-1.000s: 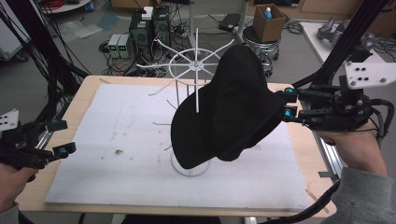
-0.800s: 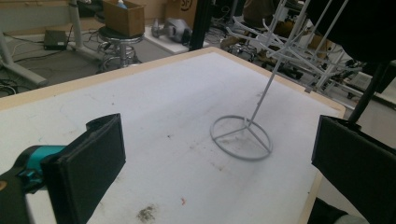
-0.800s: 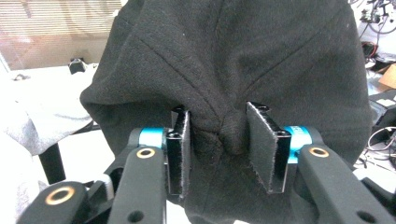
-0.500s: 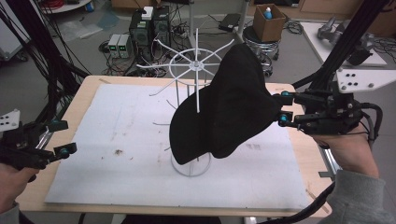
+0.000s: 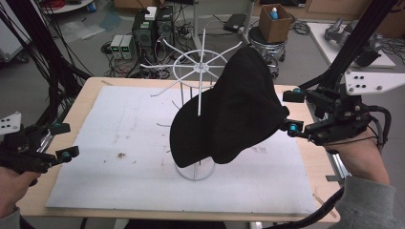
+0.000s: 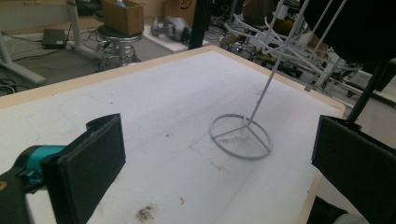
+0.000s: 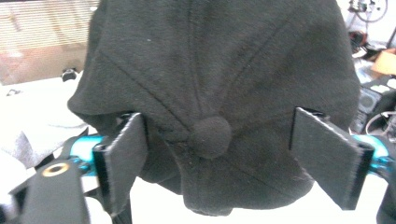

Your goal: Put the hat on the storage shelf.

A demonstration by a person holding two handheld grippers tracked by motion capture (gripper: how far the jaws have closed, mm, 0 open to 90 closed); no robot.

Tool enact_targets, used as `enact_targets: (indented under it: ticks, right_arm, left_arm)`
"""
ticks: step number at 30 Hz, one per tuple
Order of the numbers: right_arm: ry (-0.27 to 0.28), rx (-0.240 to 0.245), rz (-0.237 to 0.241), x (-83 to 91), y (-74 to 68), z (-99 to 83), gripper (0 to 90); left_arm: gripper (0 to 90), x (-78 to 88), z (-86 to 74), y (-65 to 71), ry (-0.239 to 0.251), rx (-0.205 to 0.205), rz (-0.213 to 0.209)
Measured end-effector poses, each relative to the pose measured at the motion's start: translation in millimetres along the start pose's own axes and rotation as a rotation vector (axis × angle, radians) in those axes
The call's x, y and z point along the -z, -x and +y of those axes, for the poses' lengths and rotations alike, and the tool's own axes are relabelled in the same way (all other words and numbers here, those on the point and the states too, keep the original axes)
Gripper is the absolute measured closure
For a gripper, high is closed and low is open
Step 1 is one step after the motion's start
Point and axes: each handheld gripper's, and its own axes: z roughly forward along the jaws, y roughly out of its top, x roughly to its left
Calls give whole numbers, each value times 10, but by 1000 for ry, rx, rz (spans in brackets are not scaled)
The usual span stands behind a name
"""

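1. From the high view, we see the black cap (image 5: 229, 109) hung on the white wire rack (image 5: 200, 67), which stands right of the table's (image 5: 95, 191) centre. Our right tool (image 5: 288, 110) sits at the cap's right side, near the table's right edge; its jaws have just been opening and now stand spread, one above and one below the crown's bulge. Our left tool (image 5: 62, 140) waits at the left edge, jaws spread and empty.

2. In the left gripper view, our left tool (image 6: 215, 158) frames bare table, with the rack's round base (image 6: 240, 136) ahead and apart from it. We judge it should stay parked there, clear of the rack.

3. In the right gripper view, our right tool (image 7: 217, 154) brackets the cap's top button (image 7: 210, 136); the pads stand off the cloth on both sides. To finish the release well, we should draw straight back without snagging fabric, lest the cap slip or the light rack tip.
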Motion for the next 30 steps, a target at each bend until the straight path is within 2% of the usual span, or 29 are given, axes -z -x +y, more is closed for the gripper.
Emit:
enact_targets:
  ticks: [3,10,11,12,14,15,17,20,21,23,27,30]
  right_arm:
    - [3,-22,-21,18,9,-26,117]
    - [107,-48,-24,186,7,-165,101]
    - [115,-51,-55,232,9,-215,95]
    - [115,-51,-55,232,9,-215,95]
    - [117,-54,-84,255,9,-262,95]
    - [121,-49,-127,271,19,-333,95]
    - [124,-54,-143,273,19,-360,95]
    - [128,-57,-196,267,34,-472,95]
    - [128,-68,-233,257,46,-563,95]
    - [128,-72,-243,254,52,-595,95]
    - [138,-89,-282,223,59,-773,95]
    - [138,-91,-327,189,37,-911,95]
  left_arm:
    - [30,1,2,2,4,-3,0]
    - [31,6,4,-2,11,-5,5]
    - [30,5,4,-1,11,-5,6]
    - [30,4,4,0,11,-5,6]
    - [30,-3,5,2,10,-6,4]
    - [30,-11,5,6,10,-6,3]
    - [30,-14,6,7,10,-7,2]
    - [30,-26,8,4,7,-8,-1]
    - [30,-30,9,2,7,-8,-2]
    - [30,-37,8,-2,7,-7,-2]
    - [30,-53,13,-9,6,-8,-6]
    - [30,-65,17,-10,6,-10,-9]
